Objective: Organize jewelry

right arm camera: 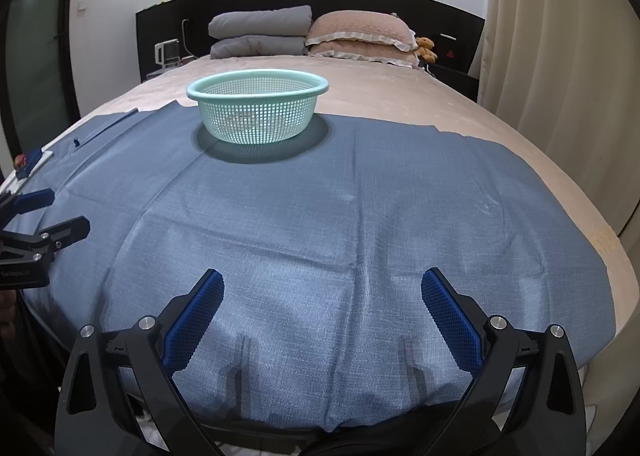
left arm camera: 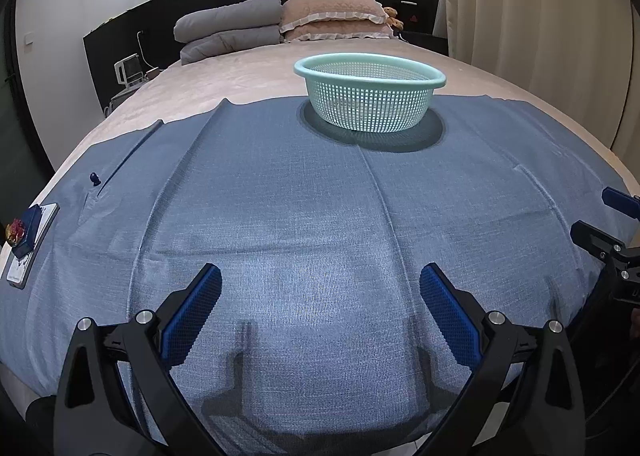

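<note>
**Ana:** Left wrist view caught what the other barely did: at the far left edge of the blue cloth (left arm camera: 320, 195) lay a dark blue jewelry box (left arm camera: 28, 230) on a white card (left arm camera: 24, 256), something red and gold at its end. A small dark piece (left arm camera: 94, 178) lay apart on the cloth, probably an earring or stud, too small to tell.

**Ben:** Light and easily lost, he judged. The box looked stiff enough to pinch across its long sides.

**Ana:** The left tool (left arm camera: 320, 320) was spread wide, holding nothing.

**Ben:** The teal basket (right arm camera: 316, 84) stood centred farther up the bed. Right wrist view alone showed the cloth's right edge. The right tool (right arm camera: 322, 320) gaped equally wide, empty, with the box (right arm camera: 30, 163) tiny at far left.
</note>
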Demonstrator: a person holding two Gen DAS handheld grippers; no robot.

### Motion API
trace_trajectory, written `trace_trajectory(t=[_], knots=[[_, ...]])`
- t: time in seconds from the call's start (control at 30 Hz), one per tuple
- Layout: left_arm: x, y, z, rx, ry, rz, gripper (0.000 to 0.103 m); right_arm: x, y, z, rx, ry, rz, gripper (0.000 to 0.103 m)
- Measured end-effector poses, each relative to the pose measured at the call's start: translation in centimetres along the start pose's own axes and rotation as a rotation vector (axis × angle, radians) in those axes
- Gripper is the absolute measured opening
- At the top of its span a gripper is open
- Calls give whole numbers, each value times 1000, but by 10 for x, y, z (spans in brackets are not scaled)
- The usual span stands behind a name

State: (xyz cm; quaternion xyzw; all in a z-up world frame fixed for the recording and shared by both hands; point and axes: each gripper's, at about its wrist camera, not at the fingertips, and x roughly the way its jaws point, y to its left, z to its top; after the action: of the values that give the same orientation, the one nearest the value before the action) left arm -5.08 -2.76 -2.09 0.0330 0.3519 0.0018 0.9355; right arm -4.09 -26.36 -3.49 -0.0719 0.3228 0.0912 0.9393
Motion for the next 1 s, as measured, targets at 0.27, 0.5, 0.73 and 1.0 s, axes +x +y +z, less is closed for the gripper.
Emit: trace_trajectory(t=[0.27, 0.5, 0.73, 1.0], knots=[[1, 1, -1, -3, 5, -5, 97, 1, 0, 0, -2, 1, 0, 95], [1, 1, -1, 0, 0, -4, 97, 2, 0, 0, -4, 1, 0, 95], [-1, -1, -2, 8, -1, -7, 97, 1, 0, -1, 0, -1, 2, 95], [-7, 0, 0, -19, -34, 3, 97, -12, -3, 1, 23, -64, 2, 95]])
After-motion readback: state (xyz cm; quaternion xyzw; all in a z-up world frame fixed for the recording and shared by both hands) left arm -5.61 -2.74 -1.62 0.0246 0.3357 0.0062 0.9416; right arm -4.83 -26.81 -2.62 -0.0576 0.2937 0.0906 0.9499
